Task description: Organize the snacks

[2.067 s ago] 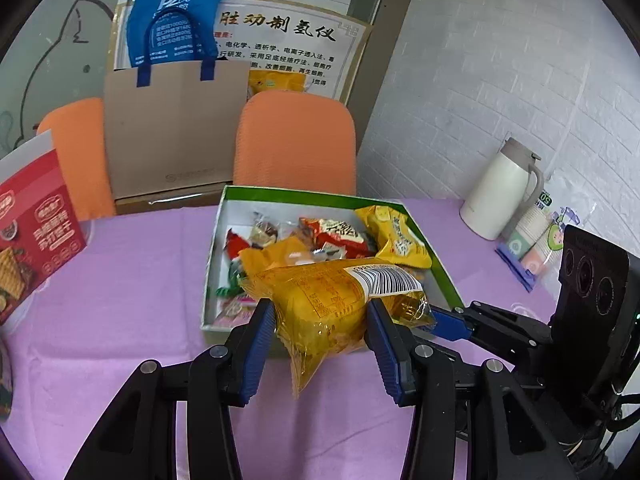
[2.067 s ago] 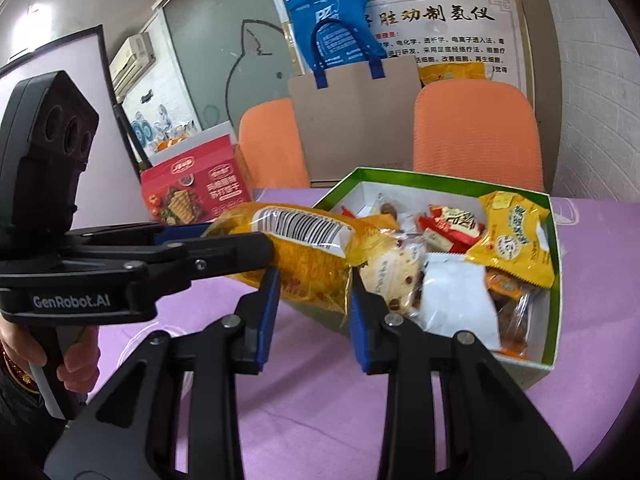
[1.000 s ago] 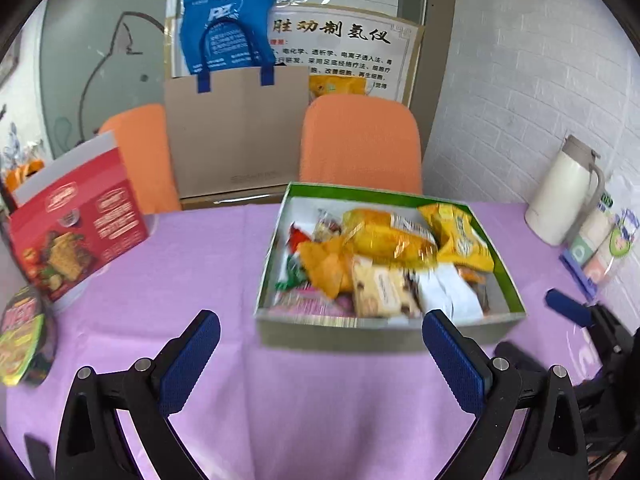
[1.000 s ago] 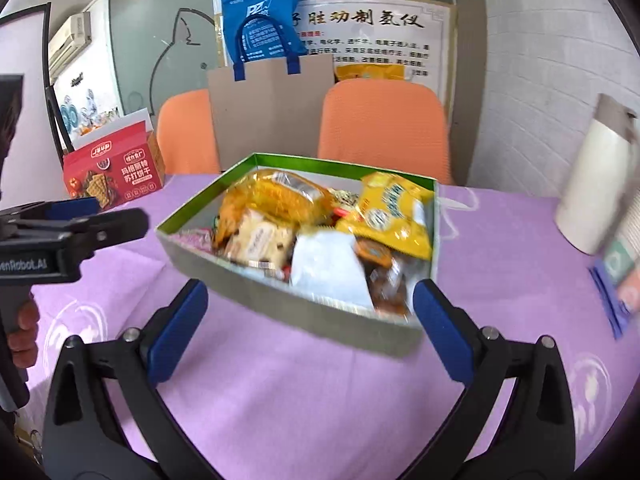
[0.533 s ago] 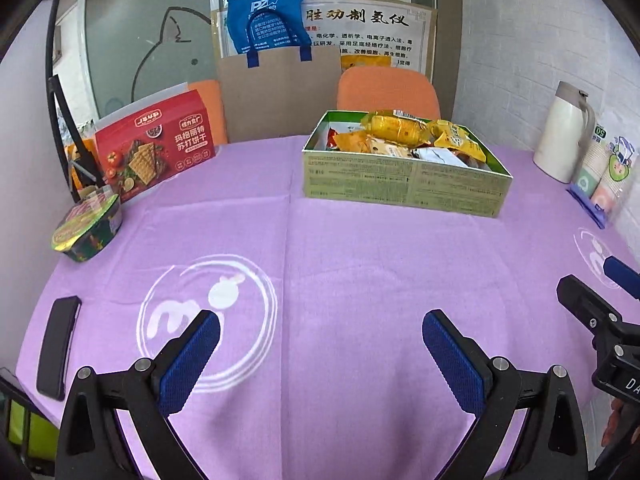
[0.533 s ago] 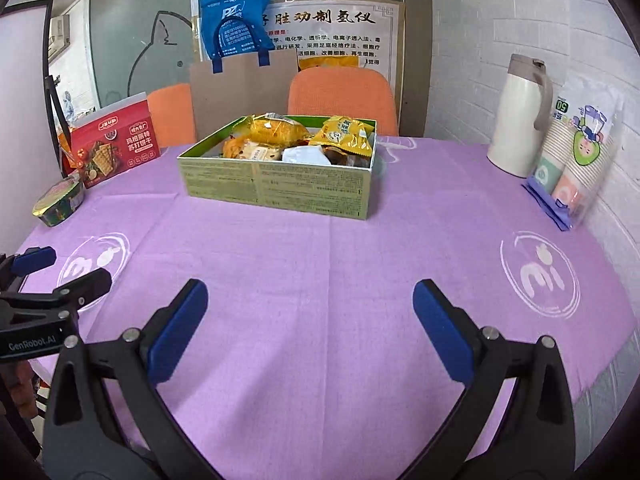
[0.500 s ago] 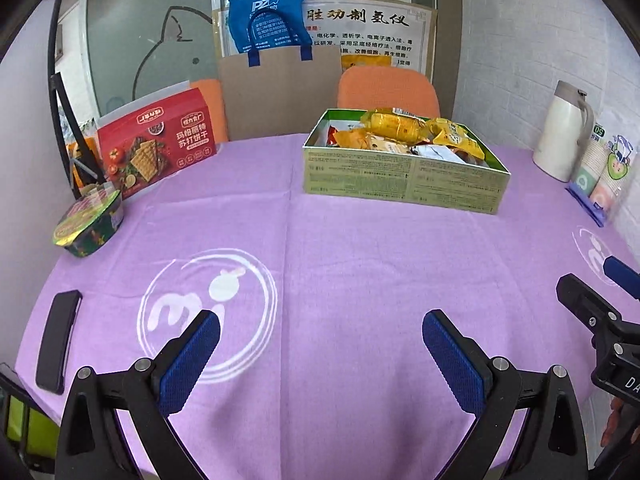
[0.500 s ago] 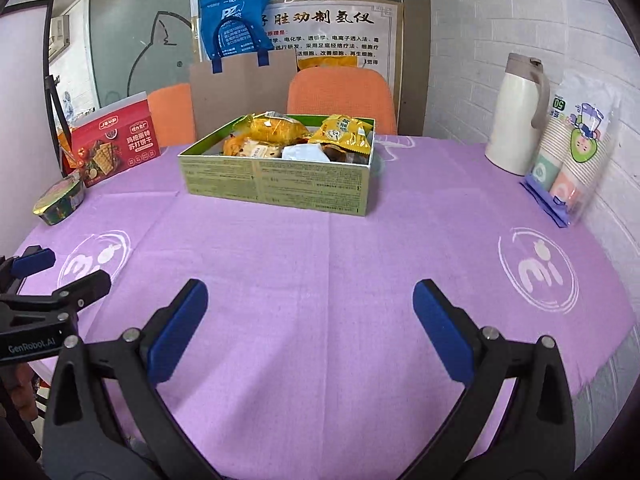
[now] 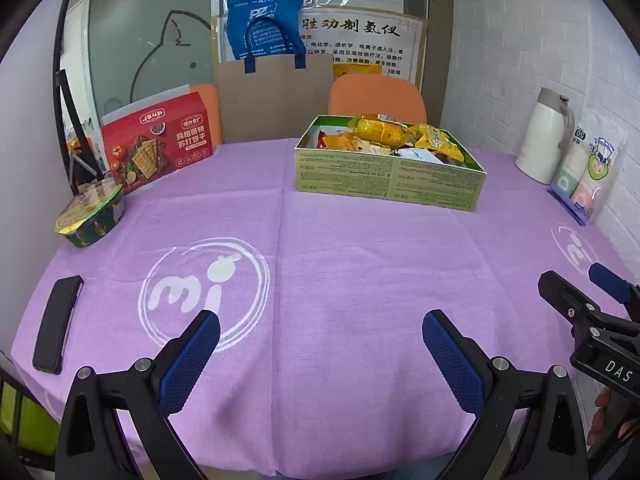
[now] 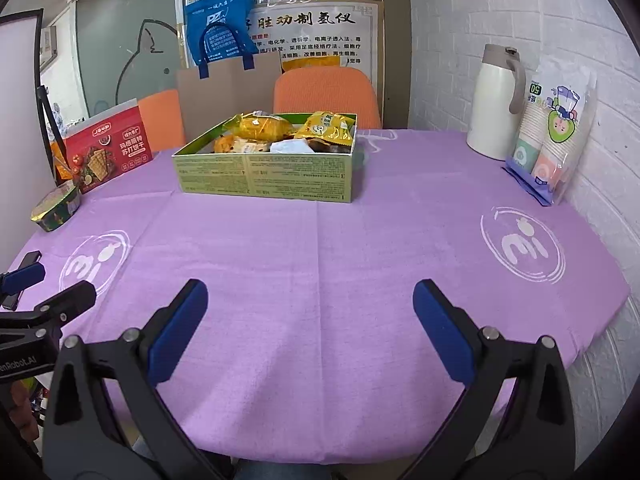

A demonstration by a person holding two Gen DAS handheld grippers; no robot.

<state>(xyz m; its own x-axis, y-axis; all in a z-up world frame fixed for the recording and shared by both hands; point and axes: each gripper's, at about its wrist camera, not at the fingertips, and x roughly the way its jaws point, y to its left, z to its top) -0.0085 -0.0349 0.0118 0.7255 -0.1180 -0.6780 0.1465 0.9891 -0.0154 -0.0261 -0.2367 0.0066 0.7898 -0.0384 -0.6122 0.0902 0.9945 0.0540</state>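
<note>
While both tools hang over the near edge of the purple table [image 9: 360, 264], the left gripper [image 9: 320, 344] and right gripper [image 10: 310, 316] gape wide, pads bare, grasping nothing. Up at twelve o'clock sits the green snack box [image 9: 384, 180], packets heaped inside.

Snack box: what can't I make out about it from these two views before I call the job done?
- Lower packets in the box: both views, hidden by its near wall and the top packets.
- Print on the near wall: both views, too small to read.
- Table behind the box: both views, blocked by it.
- Left gripper and right gripper: open, holding nothing.
</note>
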